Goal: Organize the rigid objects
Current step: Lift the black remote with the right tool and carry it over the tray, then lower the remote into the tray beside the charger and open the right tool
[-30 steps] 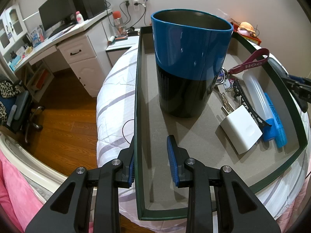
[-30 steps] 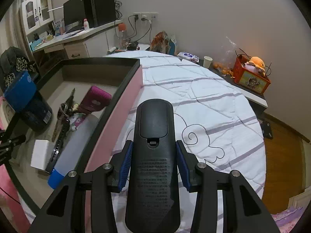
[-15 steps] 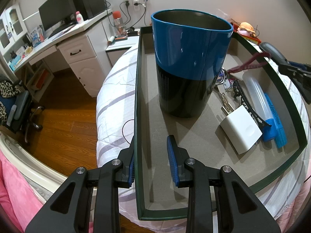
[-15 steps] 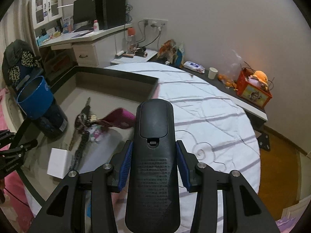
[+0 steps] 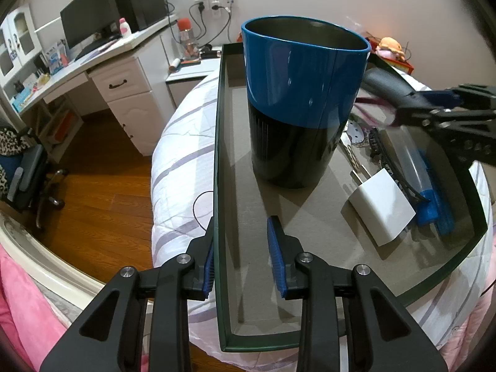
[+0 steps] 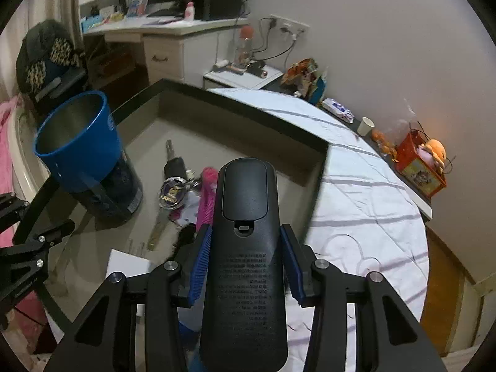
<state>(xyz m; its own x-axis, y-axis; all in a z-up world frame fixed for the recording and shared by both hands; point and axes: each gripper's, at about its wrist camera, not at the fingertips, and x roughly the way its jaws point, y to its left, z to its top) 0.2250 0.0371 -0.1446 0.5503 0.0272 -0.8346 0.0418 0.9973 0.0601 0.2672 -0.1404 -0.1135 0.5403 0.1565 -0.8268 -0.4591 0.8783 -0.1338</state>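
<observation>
R tongs (image 6: 245, 260) pinch a black remote (image 6: 245, 248) across its width, both blue pads pressed on its sides; remote's long axis runs straight out along the tongs, free end fwd, label side up. It hangs over the tray (image 6: 248, 108), above the clutter of keys (image 6: 170, 192) and pink strap (image 6: 206, 198) near the tray's far-right part. The cup (image 6: 83, 152), blue over black, stands upright w/ mouth open, toward the tray's left edge, up and to the left of the remote tip in the R wrist view, well apart. My read: if the cup is the target, the remote must swing left and tip nose-down so its long axis lines up w/ the mouth. L tongs (image 5: 240, 257) straddle the tray's left wall (image 5: 217, 186), outer pad on it, inner pad apart inside, so not clamped; they sit nearer the cup but carry nothing. White charger (image 5: 381, 207) and blue pen (image 5: 434, 198) lie by the tray's right edge.
</observation>
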